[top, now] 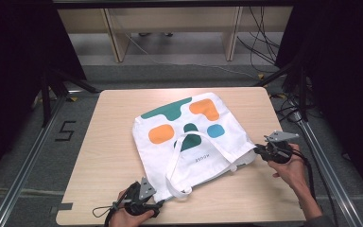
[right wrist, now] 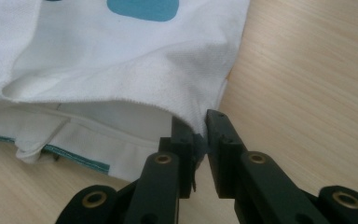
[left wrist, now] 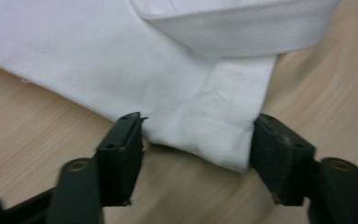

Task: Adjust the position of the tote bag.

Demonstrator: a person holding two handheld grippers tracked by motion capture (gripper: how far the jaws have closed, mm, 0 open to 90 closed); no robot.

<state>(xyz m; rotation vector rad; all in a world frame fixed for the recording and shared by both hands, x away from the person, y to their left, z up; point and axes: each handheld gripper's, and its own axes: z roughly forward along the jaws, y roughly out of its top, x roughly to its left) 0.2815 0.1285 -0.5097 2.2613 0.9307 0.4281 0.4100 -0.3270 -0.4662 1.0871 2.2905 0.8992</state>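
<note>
So there's 1 white tote bag (top: 189,137) lying flat mid-table (top: 108,156), mouth toward the person, bottom pointing away, "HOUSE" printed small on it. 2 orange blobs, 1 blue. Right gripper (right wrist: 199,140) is pinching the mouth corner; left gripper (left wrist: 196,140) sits spread around the other corner, not pressing.

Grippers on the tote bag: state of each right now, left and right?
Left gripper: open, fingers either side of a corner of the white tote bag, not pressing it.
Right gripper: closed, fingers pinching the bag's top edge at its corner.
</note>
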